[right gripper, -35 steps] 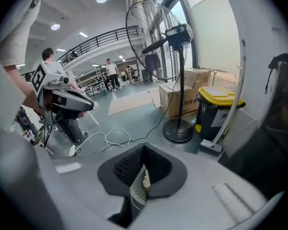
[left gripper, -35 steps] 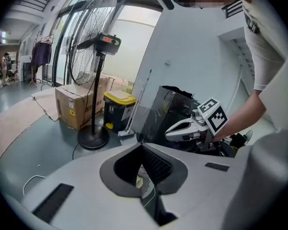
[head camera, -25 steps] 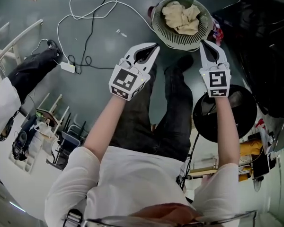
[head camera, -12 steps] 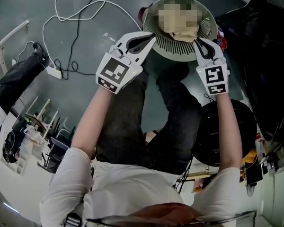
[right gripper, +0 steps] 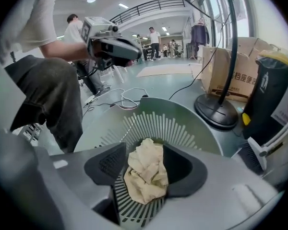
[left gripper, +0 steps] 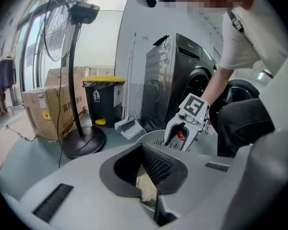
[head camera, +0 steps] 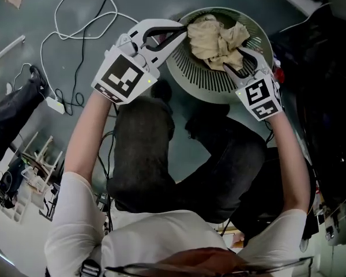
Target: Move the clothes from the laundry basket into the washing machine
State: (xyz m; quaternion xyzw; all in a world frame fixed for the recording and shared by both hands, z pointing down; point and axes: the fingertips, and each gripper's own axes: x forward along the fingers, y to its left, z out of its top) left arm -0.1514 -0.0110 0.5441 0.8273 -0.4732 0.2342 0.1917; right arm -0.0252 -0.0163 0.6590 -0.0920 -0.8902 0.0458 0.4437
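Note:
The round grey-green laundry basket (head camera: 187, 77) stands on the floor with a crumpled beige cloth (head camera: 214, 38) in it. My left gripper (head camera: 183, 30) hangs over the basket's left rim, its jaws a narrow gap apart with the cloth (left gripper: 146, 189) showing through. My right gripper (head camera: 230, 67) dips in from the right. Its jaws have just been opening and stand apart, with the cloth (right gripper: 145, 176) seen between them and not pressed. Each gripper appears in the other's view: right gripper (left gripper: 177, 143), left gripper (right gripper: 137, 54). The dark washing machine (left gripper: 175, 80) stands behind the basket.
A floor fan's round base (left gripper: 84, 140) and pole, a cardboard box (left gripper: 48, 107), a yellow-lidded bin (left gripper: 103, 99) and a dustpan (left gripper: 127, 126) stand beyond the basket. White cables (head camera: 75, 16) trail on the floor at left. My dark-trousered legs (head camera: 161, 149) are close below the basket.
Both grippers have come down from in front of the basket to its rim and contents. The right jaws, together before, now stand apart.

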